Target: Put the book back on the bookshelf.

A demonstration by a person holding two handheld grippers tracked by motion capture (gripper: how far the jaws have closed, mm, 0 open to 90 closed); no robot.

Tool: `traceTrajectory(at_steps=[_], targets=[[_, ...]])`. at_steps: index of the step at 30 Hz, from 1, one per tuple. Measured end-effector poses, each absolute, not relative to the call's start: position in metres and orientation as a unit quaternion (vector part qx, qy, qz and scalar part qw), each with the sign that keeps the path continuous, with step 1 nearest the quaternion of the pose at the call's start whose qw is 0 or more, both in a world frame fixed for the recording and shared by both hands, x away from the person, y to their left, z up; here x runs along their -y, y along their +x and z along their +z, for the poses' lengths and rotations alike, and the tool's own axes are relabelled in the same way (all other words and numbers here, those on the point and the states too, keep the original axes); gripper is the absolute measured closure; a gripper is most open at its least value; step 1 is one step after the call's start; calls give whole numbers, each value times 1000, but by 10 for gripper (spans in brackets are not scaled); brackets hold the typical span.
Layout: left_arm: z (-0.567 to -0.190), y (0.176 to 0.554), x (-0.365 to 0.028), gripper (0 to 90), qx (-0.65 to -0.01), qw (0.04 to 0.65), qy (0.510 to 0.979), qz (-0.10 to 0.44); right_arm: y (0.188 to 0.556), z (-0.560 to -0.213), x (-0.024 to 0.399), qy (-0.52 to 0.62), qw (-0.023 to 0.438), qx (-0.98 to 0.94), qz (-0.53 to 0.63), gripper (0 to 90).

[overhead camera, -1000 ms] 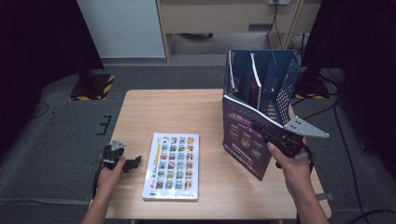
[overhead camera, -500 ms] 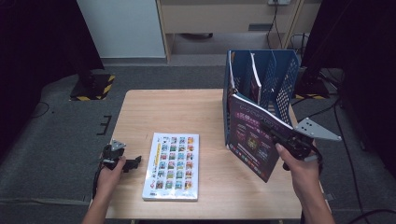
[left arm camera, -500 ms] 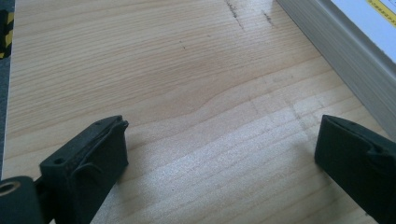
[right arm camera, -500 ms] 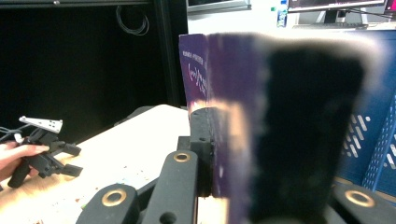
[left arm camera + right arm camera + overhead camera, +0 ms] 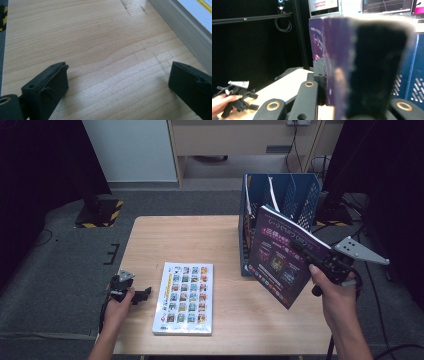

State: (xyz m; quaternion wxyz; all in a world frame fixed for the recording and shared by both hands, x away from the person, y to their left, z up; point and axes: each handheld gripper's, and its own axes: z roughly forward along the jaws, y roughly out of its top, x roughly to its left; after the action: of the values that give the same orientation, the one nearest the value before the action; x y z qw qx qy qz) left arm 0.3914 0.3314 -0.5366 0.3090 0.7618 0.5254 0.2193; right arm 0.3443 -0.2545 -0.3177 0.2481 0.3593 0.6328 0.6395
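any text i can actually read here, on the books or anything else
Purple book held upright in the right gripper: cover print and spine lettering, too blurred to read.
White book flat on the table: grid of small pictures and side text, too small to read.
Screens behind, in the right gripper view: red lines, unreadable.
Nothing legible anywhere.

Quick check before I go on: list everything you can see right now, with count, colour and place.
purple book: 1, purple cover, tilted and off the table, in front of the file rack
white book: 1, white cover with a grid of pictures, flat at table centre
file rack: 1, blue, upright at the table's far right
table: 1, light wood
right gripper: 1, black, shut on the purple book
left gripper: 1, black, jaws open at the table's near left edge
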Motion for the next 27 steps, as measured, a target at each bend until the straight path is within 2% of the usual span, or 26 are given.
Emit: traceTrajectory(at_steps=[27], targets=[[-537, 391, -331, 15, -526, 309, 761, 219, 353, -272, 259, 370, 285, -631, 619, 840]])
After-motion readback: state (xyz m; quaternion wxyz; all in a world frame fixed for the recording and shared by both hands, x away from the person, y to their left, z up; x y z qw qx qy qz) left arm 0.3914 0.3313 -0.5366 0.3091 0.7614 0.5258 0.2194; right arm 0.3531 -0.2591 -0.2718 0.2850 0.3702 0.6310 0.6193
